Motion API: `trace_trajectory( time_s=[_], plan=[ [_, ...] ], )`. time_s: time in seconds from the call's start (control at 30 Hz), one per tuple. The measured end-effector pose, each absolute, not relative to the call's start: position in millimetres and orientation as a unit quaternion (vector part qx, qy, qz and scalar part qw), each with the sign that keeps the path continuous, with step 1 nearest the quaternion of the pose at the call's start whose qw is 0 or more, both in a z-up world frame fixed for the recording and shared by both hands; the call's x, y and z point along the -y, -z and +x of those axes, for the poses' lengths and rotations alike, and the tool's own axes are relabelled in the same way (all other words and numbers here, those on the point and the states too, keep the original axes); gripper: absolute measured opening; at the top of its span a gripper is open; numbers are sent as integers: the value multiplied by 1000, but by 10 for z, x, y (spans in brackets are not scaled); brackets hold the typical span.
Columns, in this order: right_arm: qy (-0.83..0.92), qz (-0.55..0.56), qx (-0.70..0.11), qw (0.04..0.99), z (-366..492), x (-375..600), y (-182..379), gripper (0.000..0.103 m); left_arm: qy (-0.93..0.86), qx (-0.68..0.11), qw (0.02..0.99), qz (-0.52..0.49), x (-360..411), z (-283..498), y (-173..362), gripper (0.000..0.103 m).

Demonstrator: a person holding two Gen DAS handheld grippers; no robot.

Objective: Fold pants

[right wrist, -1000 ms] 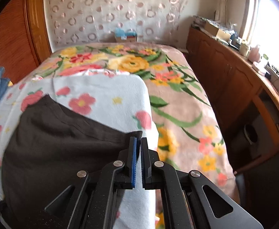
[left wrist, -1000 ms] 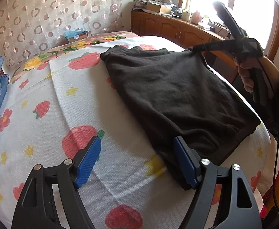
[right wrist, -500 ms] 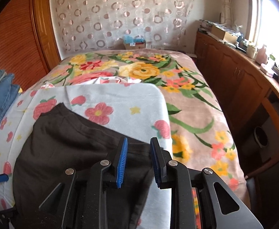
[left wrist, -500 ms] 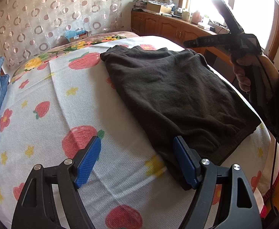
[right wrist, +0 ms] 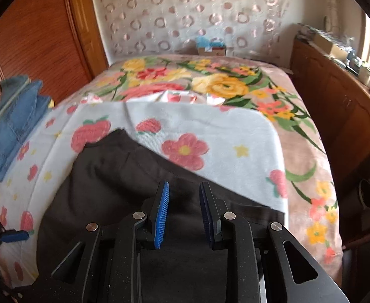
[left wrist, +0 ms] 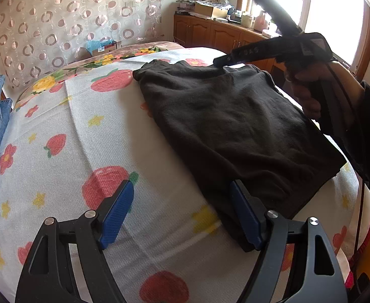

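Pants (left wrist: 235, 126) = landmark: dark fabric, already folded to a rough rectangle, lying flat on the strawberry-print blanket (left wrist: 96, 131), w/ blue jeans (right wrist: 10, 116) well off to its far-left side at the blanket's edge. L gripper (left wrist: 182, 214): jaws wide apart, nothing clamped; its right finger (left wrist: 245, 217) sits at the near corner of the pants, touching or just above, can't tell which, other finger over bare blanket beside the pants. R gripper (right wrist: 183, 209): jaws have just been opening, now a narrow gap, hovering over the pants' far right corner, no cloth between pads afaict; the person's hand (left wrist: 319, 88) holds it just off the pants' right edge. Read: fold just laid, release done on R side, prob. next is another fold or a smooth-down. To do it well imo: check both layers' edges line up before re-gripping; bite the full stack at the corner, not top layer only; L+R at matching corners of the same short edge so the fold goes over square; keep lift low so the lower layer doesn't drag on the blanket. Risk: soft knit slips, corner bunches if one side leads.
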State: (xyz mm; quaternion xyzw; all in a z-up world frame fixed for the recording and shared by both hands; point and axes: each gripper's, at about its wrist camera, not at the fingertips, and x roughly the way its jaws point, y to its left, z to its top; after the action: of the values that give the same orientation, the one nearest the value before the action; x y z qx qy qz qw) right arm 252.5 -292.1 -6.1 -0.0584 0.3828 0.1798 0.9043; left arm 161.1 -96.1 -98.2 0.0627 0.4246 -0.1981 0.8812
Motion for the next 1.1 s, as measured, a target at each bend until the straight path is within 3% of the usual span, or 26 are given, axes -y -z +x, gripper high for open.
trace_trajectory(
  time_s=[0.07,0.1,0.13,0.33,0.5,0.63,0.83,1.1],
  plan=[
    [-175,-68,-397,899,2562,2912,71,25,198,-425,881,63,960,1611,983,79],
    [-172,-70,-402,897,2584,2931,96,18,198,-425,881,63,961,1611,983,79],
    [-170,-72,-402,897,2600,2921,73,2,198,-425,881,63,960,1611,982,79],
    [-152,-52,-343,926,2599,3056,-140,2,198,-424,881,63,960,1610,984,79],
    [-120,-79,-348,926,2626,3013,-94,2,198,-424,881,62,959,1610,985,79],
    [-125,-65,-354,925,2569,3030,-109,19,198,-424,881,63,960,1613,985,79],
    [-147,-66,-333,929,2022,2952,-207,35,198,-425,881,63,958,1616,986,79],
    [-157,-70,-323,931,1085,3140,-54,38,198,-425,881,63,958,1615,988,79]
  ],
)
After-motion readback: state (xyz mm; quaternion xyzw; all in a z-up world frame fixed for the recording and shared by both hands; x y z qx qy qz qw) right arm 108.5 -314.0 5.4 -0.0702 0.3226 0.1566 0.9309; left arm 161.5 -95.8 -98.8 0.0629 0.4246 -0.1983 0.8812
